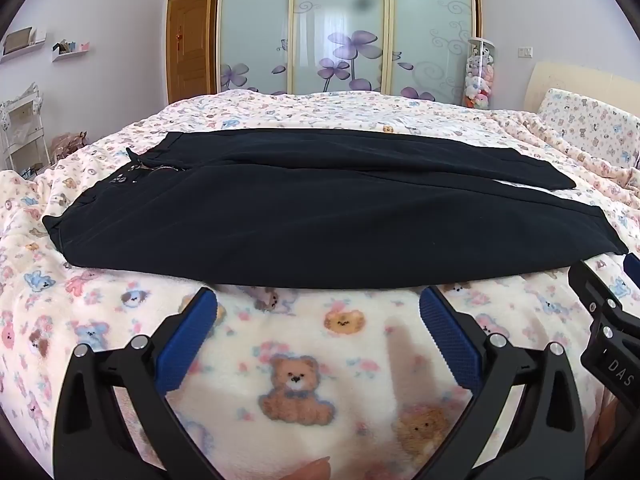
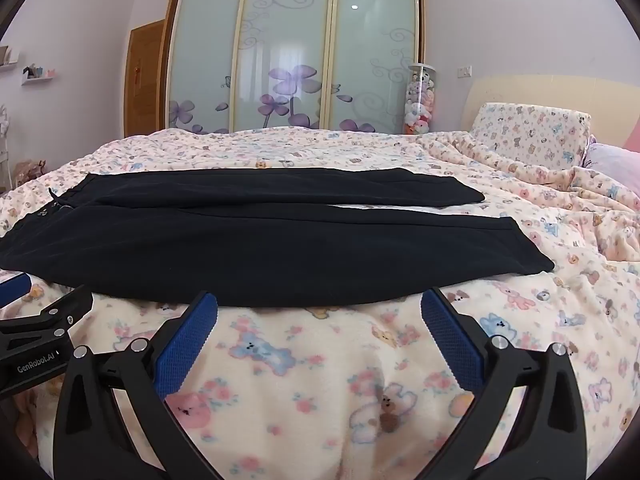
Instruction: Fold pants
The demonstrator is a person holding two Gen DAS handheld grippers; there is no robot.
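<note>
Black pants lie flat across the bed, waistband with zipper at the left, both legs running to the right; they also show in the right wrist view. My left gripper is open and empty, its blue pads just short of the pants' near edge. My right gripper is open and empty at the same near edge, further right toward the leg ends. Each gripper shows at the side of the other's view, the right one and the left one.
The bed is covered by a cream teddy-bear blanket. A matching pillow and headboard stand at the right. A sliding wardrobe and a tube of plush toys stand behind the bed.
</note>
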